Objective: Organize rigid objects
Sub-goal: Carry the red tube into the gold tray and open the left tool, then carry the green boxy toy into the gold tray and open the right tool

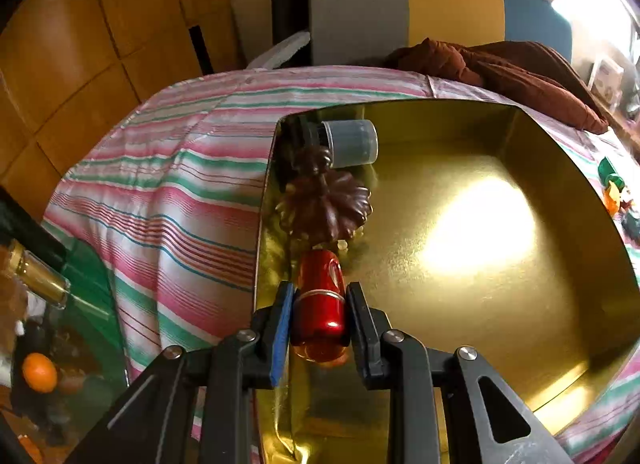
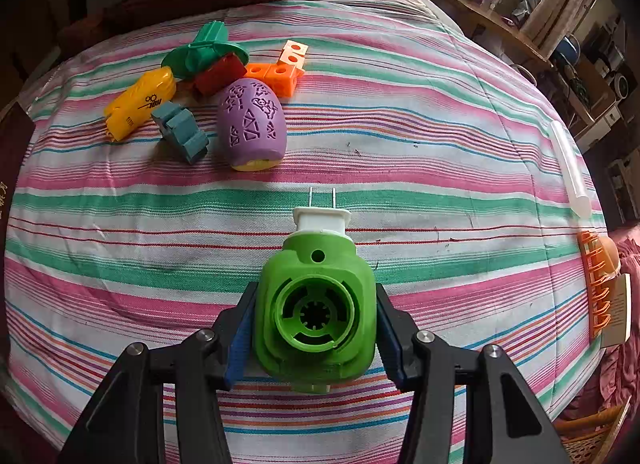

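Left gripper (image 1: 318,318) is clamped on a red cylinder (image 1: 320,296), low over the gold tin (image 1: 560,167) by its left wall, lined up behind the brown ridged piece (image 1: 326,203) and grey cap (image 1: 352,142), so I judge I'm placing it in that row. Right gripper (image 2: 316,322) pinches the green plug-in unit (image 2: 316,310) above the striped cloth (image 2: 440,183), jaws half-wide, probably waiting its turn.

Gold tin (image 1: 568,199): near corner cut off by bottom edge. Black item (image 1: 298,135) behind grey cap (image 1: 352,142) mostly hidden. Toys right of tin (image 1: 614,191) clipped, blurred. Orange comb-like item (image 2: 598,284) partly cut off at right edge.
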`<action>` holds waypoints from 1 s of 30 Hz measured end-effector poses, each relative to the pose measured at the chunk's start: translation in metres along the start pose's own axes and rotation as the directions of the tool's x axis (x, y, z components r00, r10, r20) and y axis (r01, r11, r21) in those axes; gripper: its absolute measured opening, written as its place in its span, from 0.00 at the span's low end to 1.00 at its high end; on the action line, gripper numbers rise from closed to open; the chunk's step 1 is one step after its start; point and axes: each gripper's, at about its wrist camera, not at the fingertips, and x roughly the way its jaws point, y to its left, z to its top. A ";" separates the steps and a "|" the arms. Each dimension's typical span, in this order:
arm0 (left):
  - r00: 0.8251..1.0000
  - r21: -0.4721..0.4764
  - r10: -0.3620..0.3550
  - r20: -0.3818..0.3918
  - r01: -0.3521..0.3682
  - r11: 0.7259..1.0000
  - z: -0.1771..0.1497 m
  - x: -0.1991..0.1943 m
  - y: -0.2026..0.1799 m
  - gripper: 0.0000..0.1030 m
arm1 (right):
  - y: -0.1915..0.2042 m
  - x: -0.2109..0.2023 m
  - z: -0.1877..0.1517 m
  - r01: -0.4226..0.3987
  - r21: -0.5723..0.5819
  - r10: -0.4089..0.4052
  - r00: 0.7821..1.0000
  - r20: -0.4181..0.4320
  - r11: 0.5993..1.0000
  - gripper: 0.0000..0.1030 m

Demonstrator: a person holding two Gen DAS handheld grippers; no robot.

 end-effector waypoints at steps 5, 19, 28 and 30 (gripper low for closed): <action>0.998 0.006 0.037 0.054 -0.037 0.999 0.001 -0.012 0.002 0.34 | 0.007 -0.001 -0.003 0.023 -0.022 -0.023 1.000 0.012 0.999 0.52; 0.992 -0.083 0.001 0.123 0.009 0.996 -0.005 -0.064 0.015 0.44 | 0.024 -0.011 -0.010 0.085 -0.075 -0.082 0.995 0.050 0.994 0.51; 0.995 -0.117 -0.018 0.101 0.030 0.993 -0.016 -0.068 0.025 0.44 | 0.016 -0.015 -0.007 -0.014 -0.004 0.014 1.000 0.026 1.000 0.51; 0.995 -0.126 -0.017 0.098 0.030 0.992 -0.018 -0.067 0.028 0.44 | 0.017 -0.018 -0.007 -0.060 0.012 0.059 0.998 0.022 0.998 0.51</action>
